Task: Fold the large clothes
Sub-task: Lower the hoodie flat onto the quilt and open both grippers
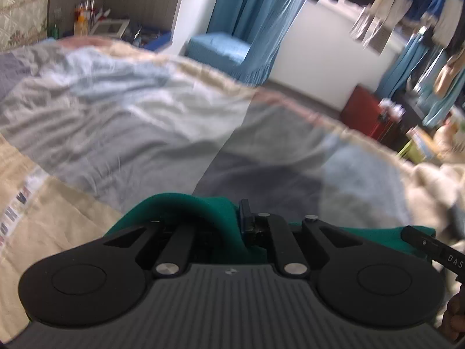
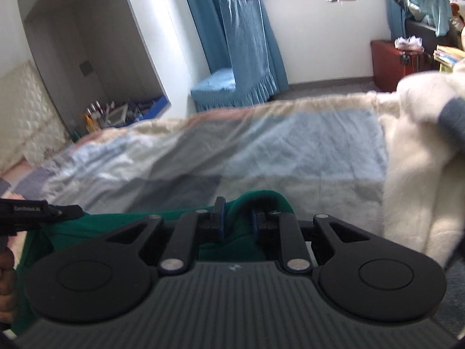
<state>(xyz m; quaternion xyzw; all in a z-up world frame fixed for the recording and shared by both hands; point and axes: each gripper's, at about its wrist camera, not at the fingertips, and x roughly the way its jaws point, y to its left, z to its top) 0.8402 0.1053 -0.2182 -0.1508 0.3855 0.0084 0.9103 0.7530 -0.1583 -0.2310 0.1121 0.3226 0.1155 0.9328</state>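
Left hand-held gripper (image 1: 232,218) is clamped on a fold of the green garment (image 1: 203,215); cloth bunches up over the jaws. Right hand-held gripper (image 2: 237,218) also pinches the green garment (image 2: 116,226), fabric between both pads. The garment stretches between the two, just above the bed (image 2: 261,151) with its patchwork quilt. White fluffy blanket (image 2: 412,174) lies at the right of the bed. Frames blurred.

Looking like a home bedrm. Showing a bed (image 2: 290,151) w/ patchwork quilt, blue curtains (image 2: 203,23), clothes hanging (image 1: 377,23) nr window.
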